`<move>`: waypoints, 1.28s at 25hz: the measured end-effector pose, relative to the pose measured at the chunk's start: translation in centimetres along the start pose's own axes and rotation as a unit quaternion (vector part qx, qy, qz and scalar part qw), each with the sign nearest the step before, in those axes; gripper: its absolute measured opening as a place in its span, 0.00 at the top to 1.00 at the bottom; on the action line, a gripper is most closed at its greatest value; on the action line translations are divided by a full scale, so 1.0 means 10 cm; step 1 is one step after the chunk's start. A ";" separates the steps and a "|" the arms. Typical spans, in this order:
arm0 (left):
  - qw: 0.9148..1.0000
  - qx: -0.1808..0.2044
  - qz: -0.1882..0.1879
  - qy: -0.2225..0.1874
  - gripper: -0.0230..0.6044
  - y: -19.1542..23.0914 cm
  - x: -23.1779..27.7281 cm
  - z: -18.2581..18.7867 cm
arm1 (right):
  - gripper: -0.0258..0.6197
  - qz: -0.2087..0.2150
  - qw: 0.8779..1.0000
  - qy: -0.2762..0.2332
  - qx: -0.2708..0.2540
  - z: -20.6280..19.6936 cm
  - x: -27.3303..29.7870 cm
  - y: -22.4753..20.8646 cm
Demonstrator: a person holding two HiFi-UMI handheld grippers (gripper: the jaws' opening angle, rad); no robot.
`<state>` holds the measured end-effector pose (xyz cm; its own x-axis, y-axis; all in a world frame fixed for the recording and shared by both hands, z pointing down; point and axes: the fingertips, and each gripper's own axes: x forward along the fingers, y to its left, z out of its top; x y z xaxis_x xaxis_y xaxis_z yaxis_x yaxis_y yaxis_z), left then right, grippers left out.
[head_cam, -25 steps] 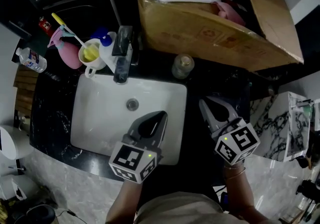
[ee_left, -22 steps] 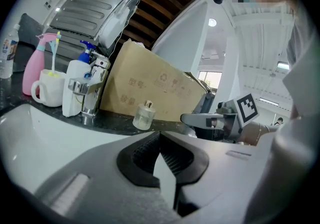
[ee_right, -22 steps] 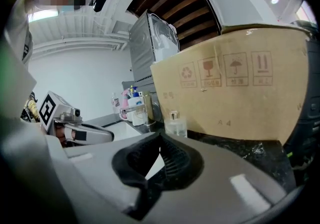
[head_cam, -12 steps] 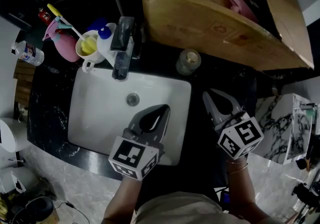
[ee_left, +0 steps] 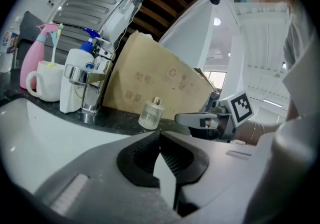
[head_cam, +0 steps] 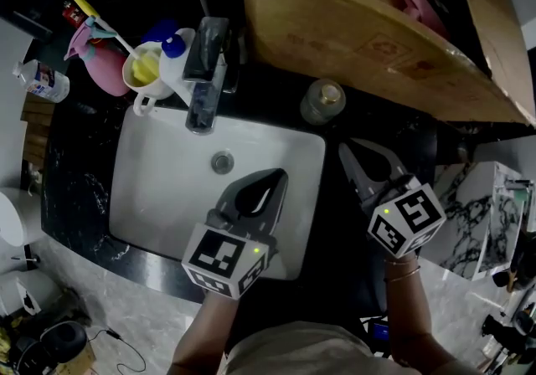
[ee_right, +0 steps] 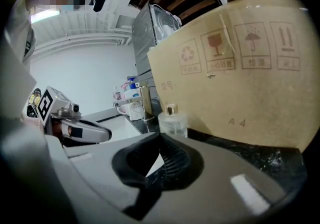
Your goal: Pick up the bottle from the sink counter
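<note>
Right gripper view — A: how does the right gripper [ee_right: 161,136] stand, and what lies ahead of it?

B: Its jaws are pressed together with nothing between them; the ribbed grey inner faces meet at the tip; just above that tip, straight ahead and a touch right, stands the bottle [ee_right: 172,119].

A: Where is that against the sink [head_cam: 142,197]?

B: On the black speckled counter [head_cam: 84,189], just behind the sink's far right corner, apart from the rim; the right gripper hangs off the sink's right edge, near the bottle; the left gripper [head_cam: 277,174], jaws likewise closed and empty, hangs over the sink's near right part, farther off; so I judge the right one the hand for it.

A: Its long axis?

B: Upright; a squat clear glass cylinder with a narrow neck and a small gold cap; smooth, hard, probably slippery; the jaws must part first, then close on the round body from its sides.

A: Anything crowding it?

B: A brown cardboard box [head_cam: 368,38] rises just beyond it, behind the sink; matt, stiff; little room past the bottle.
</note>
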<state>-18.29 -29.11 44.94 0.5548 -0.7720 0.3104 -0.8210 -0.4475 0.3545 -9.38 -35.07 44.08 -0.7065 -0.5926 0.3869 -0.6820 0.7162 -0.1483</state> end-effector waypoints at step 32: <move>1.000 -0.003 -0.002 -0.003 0.96 0.09 0.23 0.02 | 0.44 0.018 0.999 -0.025 -0.027 0.11 0.52 -0.32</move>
<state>-17.74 -31.37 45.84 0.5572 -0.7732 0.3028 -0.8179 -0.4479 0.3612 -11.08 -40.90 45.57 -0.7394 -0.5834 0.3360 -0.6463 0.7550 -0.1113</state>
